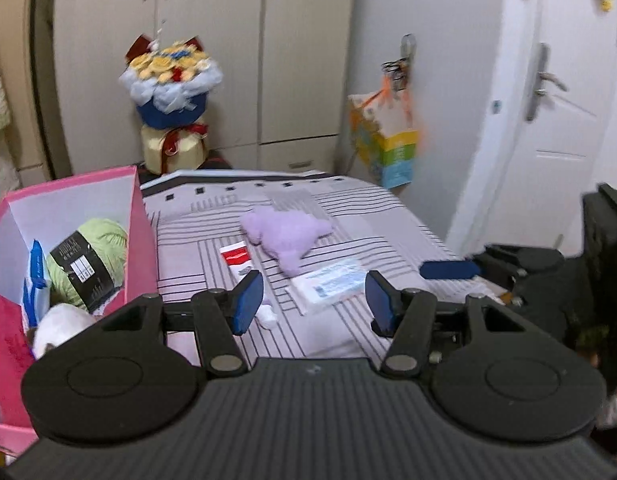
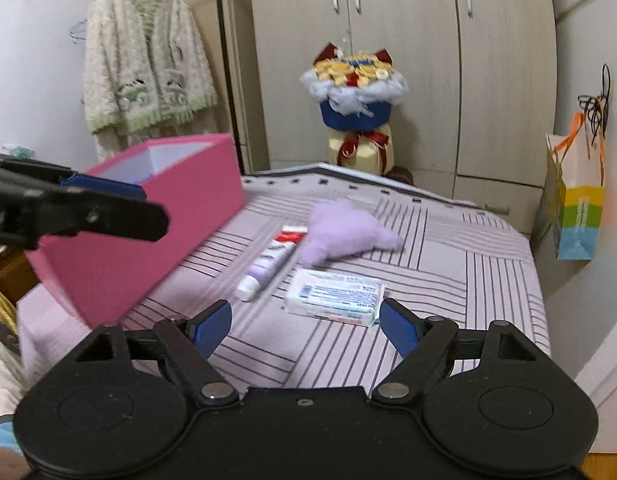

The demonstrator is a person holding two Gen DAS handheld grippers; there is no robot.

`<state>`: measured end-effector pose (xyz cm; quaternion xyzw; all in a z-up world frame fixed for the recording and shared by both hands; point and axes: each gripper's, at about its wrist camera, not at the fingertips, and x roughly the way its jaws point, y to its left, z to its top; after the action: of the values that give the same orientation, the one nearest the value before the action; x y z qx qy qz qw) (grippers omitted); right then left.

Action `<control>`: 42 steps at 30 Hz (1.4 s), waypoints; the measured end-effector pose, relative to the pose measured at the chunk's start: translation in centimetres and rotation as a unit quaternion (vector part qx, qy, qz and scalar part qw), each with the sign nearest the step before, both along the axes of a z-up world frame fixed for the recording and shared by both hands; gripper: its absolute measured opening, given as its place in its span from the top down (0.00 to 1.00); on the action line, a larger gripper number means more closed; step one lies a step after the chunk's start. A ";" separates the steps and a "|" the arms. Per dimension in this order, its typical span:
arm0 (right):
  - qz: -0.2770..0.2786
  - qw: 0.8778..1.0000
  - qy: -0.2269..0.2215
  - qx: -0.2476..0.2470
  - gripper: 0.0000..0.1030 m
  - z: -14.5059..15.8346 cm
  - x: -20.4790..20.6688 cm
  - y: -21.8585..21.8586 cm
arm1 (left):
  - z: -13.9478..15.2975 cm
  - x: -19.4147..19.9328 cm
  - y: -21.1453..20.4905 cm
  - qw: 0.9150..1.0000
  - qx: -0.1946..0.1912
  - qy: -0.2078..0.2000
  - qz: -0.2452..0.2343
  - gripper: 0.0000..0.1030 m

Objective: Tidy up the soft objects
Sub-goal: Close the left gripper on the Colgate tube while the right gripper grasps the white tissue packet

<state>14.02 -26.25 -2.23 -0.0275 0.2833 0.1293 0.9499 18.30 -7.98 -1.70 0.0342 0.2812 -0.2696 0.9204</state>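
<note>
- Pink cardboard, the box (image 2: 156,216) sits at the left edge of the striped bed (image 2: 448,264), and it is where we judge the soft things belong; a green yarn ball (image 1: 96,240) already lies inside it.
- We see three items left loose on the bed: one purple plush (image 2: 340,228), one tube (image 2: 272,256) and one flat white packet (image 2: 334,294), the plush touching the tube's far end and the packet just in front of both.
- Our right tongs (image 2: 304,326) are spreading wider with nothing between the pads, the packet lying just beyond them.
- Our left tongs (image 1: 312,300) stand half spread and hold nothing, hovering beside the box over the tube's cap end.
- To do this step well, we would bring the right tongs down level over the packet's narrow side, close only once both pads flank it, and avoid dragging the sheet.
- The plush will squash, so we would pinch its thick middle, not a limb.
- Counted: one box, one yarn ball, one plush, one tube, one packet, two tongs.
</note>
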 end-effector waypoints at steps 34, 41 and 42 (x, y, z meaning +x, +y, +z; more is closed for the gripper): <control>-0.047 0.996 0.058 -0.045 0.03 -5.4 8.7 1.9 | -9.6 11.4 -4.1 0.985 0.015 0.100 0.143 0.62; -0.052 0.996 0.061 -0.040 0.01 -5.4 9.3 2.1 | -9.7 11.8 -4.0 0.984 0.010 0.103 0.147 0.65; -0.052 0.996 0.062 -0.040 0.01 -5.4 9.4 2.1 | -9.7 11.7 -4.0 0.984 0.011 0.100 0.149 0.68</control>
<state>23.44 -24.11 -7.64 -0.0421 0.3475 0.0697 0.9341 30.04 -11.98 -11.38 -0.0251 0.3771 -0.1288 0.9168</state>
